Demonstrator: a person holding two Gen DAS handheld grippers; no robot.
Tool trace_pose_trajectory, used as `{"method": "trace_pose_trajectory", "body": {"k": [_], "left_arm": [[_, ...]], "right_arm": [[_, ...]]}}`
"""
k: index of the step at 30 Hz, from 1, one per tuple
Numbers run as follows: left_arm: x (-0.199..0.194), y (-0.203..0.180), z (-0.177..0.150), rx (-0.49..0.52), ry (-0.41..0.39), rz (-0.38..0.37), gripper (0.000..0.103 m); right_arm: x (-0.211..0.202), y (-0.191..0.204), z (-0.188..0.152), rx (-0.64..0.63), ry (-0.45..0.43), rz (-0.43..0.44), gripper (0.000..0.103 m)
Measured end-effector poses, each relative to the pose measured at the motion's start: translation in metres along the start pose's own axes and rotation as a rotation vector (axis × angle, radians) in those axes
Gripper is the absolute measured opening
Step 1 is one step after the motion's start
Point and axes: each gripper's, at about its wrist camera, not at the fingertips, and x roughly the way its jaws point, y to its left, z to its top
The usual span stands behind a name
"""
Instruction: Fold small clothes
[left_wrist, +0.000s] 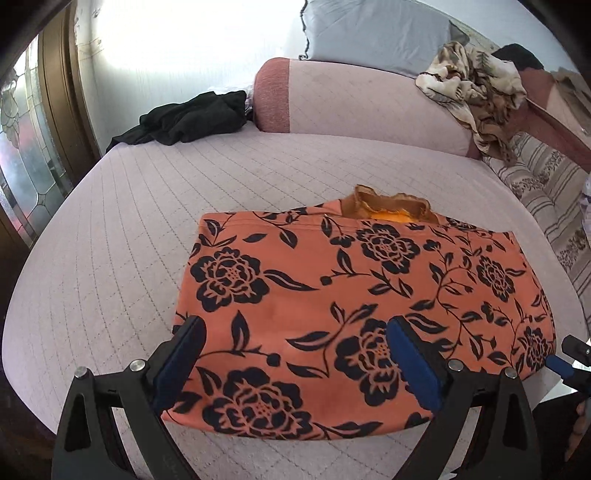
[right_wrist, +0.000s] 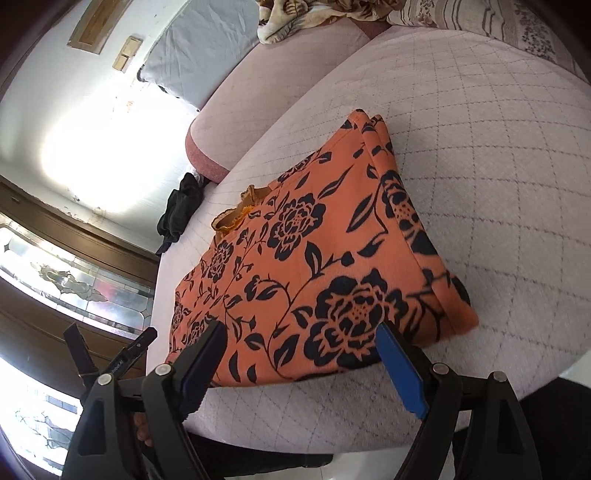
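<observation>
An orange garment with a black flower print (left_wrist: 351, 306) lies folded into a flat rectangle on the pale pink quilted bed (left_wrist: 110, 240). A ruffled orange collar (left_wrist: 388, 206) sticks out at its far edge. My left gripper (left_wrist: 295, 343) is open and empty, just above the garment's near left part. In the right wrist view the same garment (right_wrist: 314, 266) lies ahead, and my right gripper (right_wrist: 303, 347) is open and empty over its near edge. The right gripper's tip also shows in the left wrist view (left_wrist: 565, 358).
A black garment (left_wrist: 192, 118) lies bunched at the far left of the bed. A pink bolster (left_wrist: 351, 99) and a grey pillow (left_wrist: 373, 33) line the back. A beige patterned cloth (left_wrist: 476, 88) is heaped at the far right. A wood-framed glass door (left_wrist: 33, 140) stands left.
</observation>
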Motion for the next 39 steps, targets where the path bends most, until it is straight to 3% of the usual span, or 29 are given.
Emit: {"method": "trace_pose_trajectory", "body": {"k": [6, 13, 17, 20, 23, 28, 34, 39], "left_arm": [[-0.010, -0.008, -0.009, 0.002, -0.006, -0.018, 0.098], [-0.002, -0.001, -0.012, -0.024, 0.006, -0.027, 0.098], [0.010, 0.004, -0.017, -0.050, 0.022, -0.027, 0.098], [0.023, -0.002, -0.021, 0.004, 0.066, -0.047, 0.098], [0.032, -0.013, -0.023, 0.038, 0.063, -0.037, 0.098], [0.046, -0.026, -0.026, 0.072, 0.082, -0.030, 0.098], [0.032, -0.029, -0.020, 0.053, -0.009, -0.050, 0.098], [0.063, -0.038, -0.027, 0.088, 0.095, -0.015, 0.098]], "right_arm": [[0.004, 0.005, -0.030, 0.013, 0.054, -0.015, 0.085], [0.017, -0.011, -0.031, 0.126, 0.072, -0.042, 0.085], [0.019, -0.025, -0.020, 0.233, 0.030, -0.038, 0.085], [0.017, -0.030, -0.010, 0.284, -0.029, -0.032, 0.085], [0.020, -0.037, -0.001, 0.344, -0.069, -0.014, 0.086], [0.024, -0.041, 0.012, 0.366, -0.116, -0.014, 0.086], [0.024, -0.036, 0.021, 0.322, -0.156, -0.027, 0.085], [0.028, -0.029, 0.023, 0.255, -0.159, -0.045, 0.084]]}}
